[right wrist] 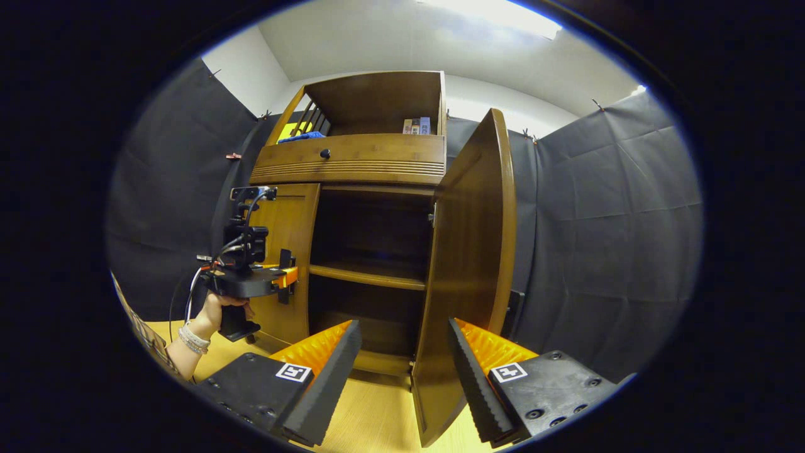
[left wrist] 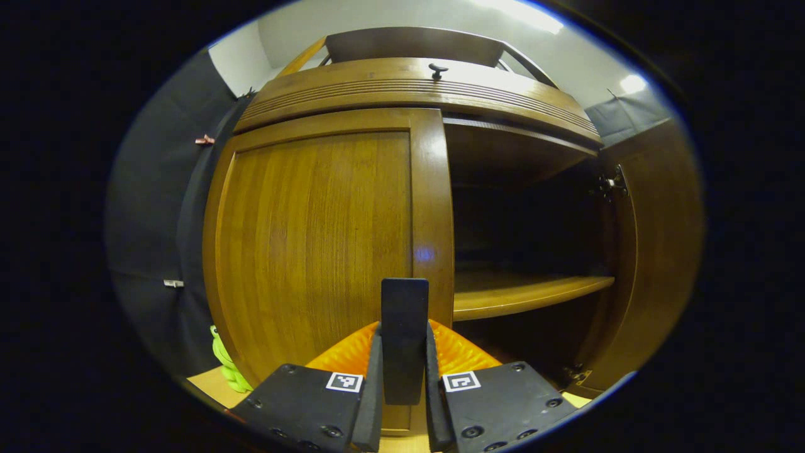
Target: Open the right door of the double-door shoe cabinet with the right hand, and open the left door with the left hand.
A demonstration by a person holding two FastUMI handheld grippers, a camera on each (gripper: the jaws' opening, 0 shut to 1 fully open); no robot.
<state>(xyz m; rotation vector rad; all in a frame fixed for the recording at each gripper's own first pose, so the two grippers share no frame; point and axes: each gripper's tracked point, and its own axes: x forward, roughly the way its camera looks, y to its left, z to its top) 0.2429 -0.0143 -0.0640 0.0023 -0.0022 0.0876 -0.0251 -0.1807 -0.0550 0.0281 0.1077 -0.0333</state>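
Working from the left, I have my left gripper (left wrist: pixel 404 384) clamped on the black handle (left wrist: pixel 404 314) of the left door (left wrist: pixel 314 251), which sits closed at the cabinet's left half. Pulling well means drawing back along the hinge's arc, I judge, not straight out (the hinge side is at far left), keeping the fingers square on the handle. Further right, the right door (right wrist: pixel 468 264) stands swung open, and my right gripper (right wrist: pixel 402 377) hangs just before it, fingers apart and empty.
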